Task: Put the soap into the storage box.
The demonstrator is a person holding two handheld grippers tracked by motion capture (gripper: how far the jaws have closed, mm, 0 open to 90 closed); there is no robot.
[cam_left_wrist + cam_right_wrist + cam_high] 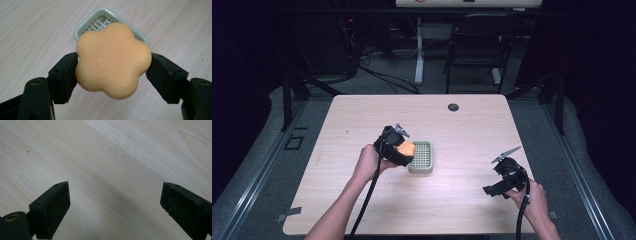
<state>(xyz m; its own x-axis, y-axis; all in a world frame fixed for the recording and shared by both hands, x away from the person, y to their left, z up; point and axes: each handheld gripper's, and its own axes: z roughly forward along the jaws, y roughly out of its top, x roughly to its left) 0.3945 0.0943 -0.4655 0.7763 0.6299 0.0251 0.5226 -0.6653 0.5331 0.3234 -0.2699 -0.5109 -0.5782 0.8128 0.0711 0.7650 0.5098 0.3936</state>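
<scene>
While clamped in the left hand-held gripper (113,68), the soap (112,60) hangs above the tray (86,27).

Smooth matt soap (112,60), wood-grain table (30,30)

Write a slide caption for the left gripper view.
Left gripper clamps a flower-shaped orange soap above a pale green slotted dish.

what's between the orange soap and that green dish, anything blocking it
Nothing visible. The left gripper is shut on the flower-shaped orange soap, holding it in the air just short of the pale green slotted dish. The part of the dish's grid that shows is bare. The right gripper hangs open over bare table, well aside.
</scene>
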